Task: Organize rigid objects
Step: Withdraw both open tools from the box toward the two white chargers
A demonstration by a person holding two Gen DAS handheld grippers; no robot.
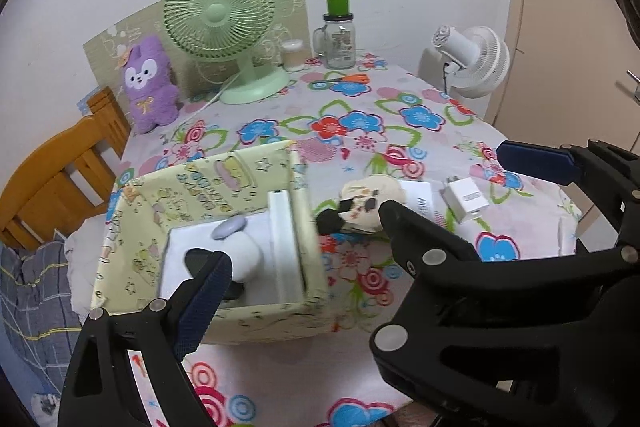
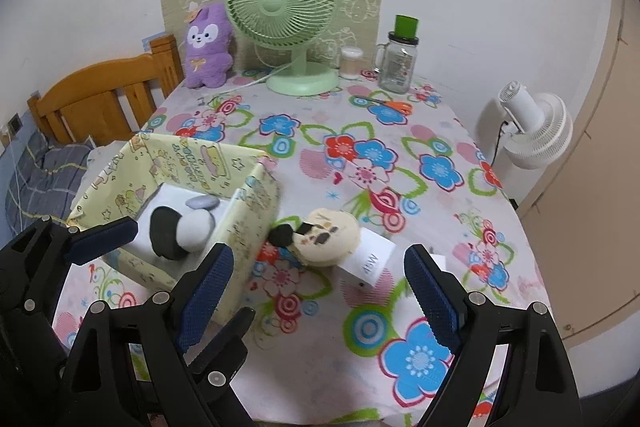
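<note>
Surface: floral tablecloth (image 2: 420, 163), fans at back.
Done: yellow box (image 2: 256, 227) held white and black pieces (exact items unclear).
Left: round toy (image 2: 328, 235), white card box (image 2: 370, 259), charger (image 1: 466, 199) beside box.
Jaws: left gripper (image 1: 304, 239) and right gripper (image 2: 320, 287) spread, empty.

Pale yellow printed cardboard box (image 1: 224, 183), under the left gripper (image 1: 304, 239): near wall and rim motion-blurred, print unreadable. Black-and-white round object (image 1: 224, 259) inside it partly covered by that gripper's blue-padded finger (image 1: 204, 303) (identity unclear). Flat white card (image 2: 370, 257) ahead of the right gripper (image 2: 320, 291): half hidden under the cream round plush-like piece (image 2: 326, 235), lettering too small. White plug adapter (image 1: 466, 201): label illegible.
</note>
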